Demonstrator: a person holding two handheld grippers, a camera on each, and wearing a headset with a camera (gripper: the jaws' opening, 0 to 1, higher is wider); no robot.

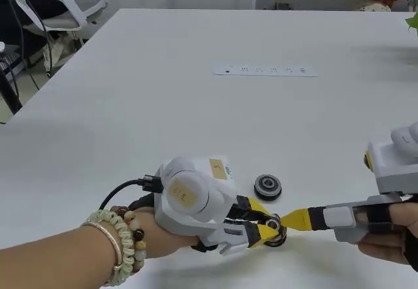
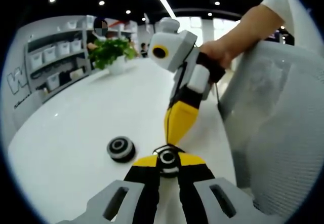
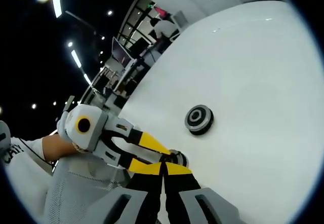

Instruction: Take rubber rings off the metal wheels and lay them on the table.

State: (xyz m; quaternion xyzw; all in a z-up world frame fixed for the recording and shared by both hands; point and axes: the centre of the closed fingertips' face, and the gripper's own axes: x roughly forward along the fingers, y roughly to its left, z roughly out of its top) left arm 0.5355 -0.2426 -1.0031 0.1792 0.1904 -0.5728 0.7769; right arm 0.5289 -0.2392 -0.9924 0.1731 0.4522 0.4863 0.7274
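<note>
A small metal wheel (image 1: pixel 275 225) with a black rubber ring is clamped between the yellow jaws of my left gripper (image 1: pixel 269 225), low over the white table (image 1: pixel 196 106). In the left gripper view the wheel (image 2: pixel 168 159) sits between that gripper's (image 2: pixel 169 161) two tips. My right gripper (image 1: pixel 286 221) comes in from the right with its jaws shut together, their tips touching the wheel's rim; a pinch on the ring is too small to make out. In the right gripper view its shut tips (image 3: pixel 163 169) meet the wheel (image 3: pixel 179 158). A second ringed wheel (image 1: pixel 268 186) lies flat on the table just beyond.
A white power strip (image 1: pixel 264 70) lies flush in the table's middle. An office chair (image 1: pixel 62 4) stands off the far left corner. A potted plant (image 2: pixel 109 51) stands at the table's far end in the left gripper view. Broad bare tabletop surrounds the grippers.
</note>
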